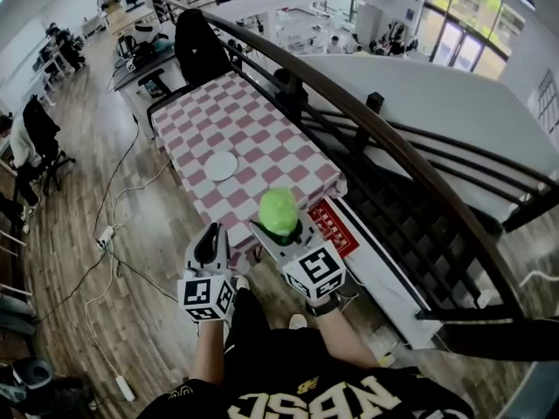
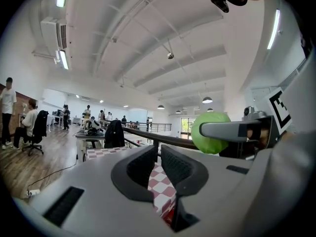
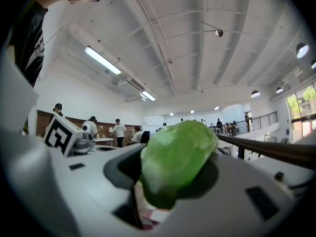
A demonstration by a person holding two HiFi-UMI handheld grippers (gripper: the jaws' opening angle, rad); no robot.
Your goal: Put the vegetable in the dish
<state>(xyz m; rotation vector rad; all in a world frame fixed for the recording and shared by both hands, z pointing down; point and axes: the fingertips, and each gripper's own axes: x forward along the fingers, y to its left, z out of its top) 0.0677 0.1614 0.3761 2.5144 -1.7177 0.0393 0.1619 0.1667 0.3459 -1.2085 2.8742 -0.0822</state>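
A light green leafy vegetable [image 1: 279,209] sits between the jaws of my right gripper [image 1: 279,223], which is shut on it; it fills the right gripper view [image 3: 177,157]. Both grippers are held in the air in front of the near end of a long table with a pink and white checkered cloth [image 1: 253,120]. A round white dish [image 1: 221,165] lies on that cloth, well beyond the grippers. My left gripper [image 1: 211,234] is to the left of the right one, shut with nothing in it [image 2: 158,157]. The left gripper view also shows the vegetable [image 2: 209,132].
A dark curved railing [image 1: 376,138] runs along the table's right side. A red sign [image 1: 336,225] hangs at the table's near corner. Cables and a power strip [image 1: 106,234] lie on the wooden floor to the left. Desks, chairs and people stand far left.
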